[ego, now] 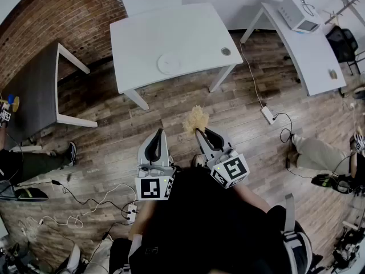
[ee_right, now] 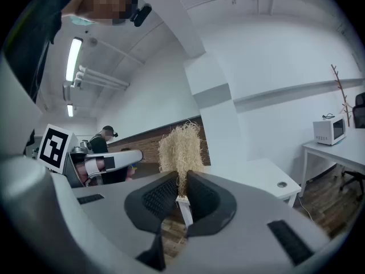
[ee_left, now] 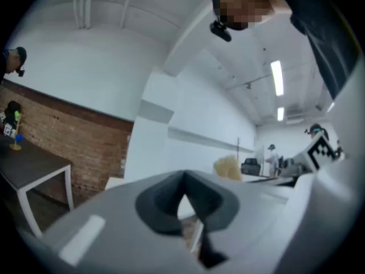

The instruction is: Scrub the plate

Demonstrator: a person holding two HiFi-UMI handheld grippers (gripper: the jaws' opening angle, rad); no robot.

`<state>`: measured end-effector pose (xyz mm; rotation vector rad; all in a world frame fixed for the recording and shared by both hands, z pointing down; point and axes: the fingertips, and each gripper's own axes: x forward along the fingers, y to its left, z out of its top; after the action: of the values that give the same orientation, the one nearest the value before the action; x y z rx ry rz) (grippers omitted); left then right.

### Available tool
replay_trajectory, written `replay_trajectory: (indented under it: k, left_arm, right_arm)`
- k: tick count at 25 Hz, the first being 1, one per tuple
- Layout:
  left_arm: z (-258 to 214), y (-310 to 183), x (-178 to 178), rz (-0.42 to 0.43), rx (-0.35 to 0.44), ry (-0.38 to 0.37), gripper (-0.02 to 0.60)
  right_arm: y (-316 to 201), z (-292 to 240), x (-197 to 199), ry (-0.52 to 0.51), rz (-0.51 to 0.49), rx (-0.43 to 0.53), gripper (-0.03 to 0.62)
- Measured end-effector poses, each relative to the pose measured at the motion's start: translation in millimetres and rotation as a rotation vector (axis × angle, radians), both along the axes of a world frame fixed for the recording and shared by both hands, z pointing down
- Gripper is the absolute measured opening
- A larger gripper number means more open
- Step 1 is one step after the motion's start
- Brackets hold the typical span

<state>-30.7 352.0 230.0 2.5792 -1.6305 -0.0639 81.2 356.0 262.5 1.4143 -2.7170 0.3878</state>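
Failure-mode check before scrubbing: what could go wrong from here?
1. The plate lies loose on the table; the left gripper is shut and empty, so scrubbing may push it around.
2. The right gripper pinches the straw scrubber by its base only; it could slip out under pressure.

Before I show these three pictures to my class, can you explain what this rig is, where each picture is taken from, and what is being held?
No robot here: a person holds a two-jaw gripper in each hand. The head view looks down from a camera on their head; the other two views ride on the grippers. The right gripper pinches a straw-coloured scrubber. The left gripper is shut on nothing. Ahead stands a white table bearing a white plate, not yet reached.
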Motion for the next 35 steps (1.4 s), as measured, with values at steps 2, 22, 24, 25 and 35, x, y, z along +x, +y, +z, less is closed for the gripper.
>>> replay_trajectory:
  k: [2,22,24,25,35]
  left_arm:
    - [0,0,-2,-0.002,0.0,0.002,0.003]
    - [5,4,-32,-0.002,-0.004,0.011,0.003]
    - [5,3,-38,0.004,-0.005,0.014,0.003]
    - [5,2,-42,0.006,-0.006,0.019,0.003]
    - [8,-3,-89,0.034,-0.003,0.041,0.003]
  right_arm:
    - [0,-1,-1,-0.002,-0.001,0.004,0.043]
    - [2,2,-23,0.002,0.009,0.011,0.043]
    - [1,2,-30,0.006,0.014,0.008,0.043]
    - [0,3,-34,0.009,0.015,0.007,0.043]
    - [-4,9,-66,0.03,0.078,-0.014,0.043]
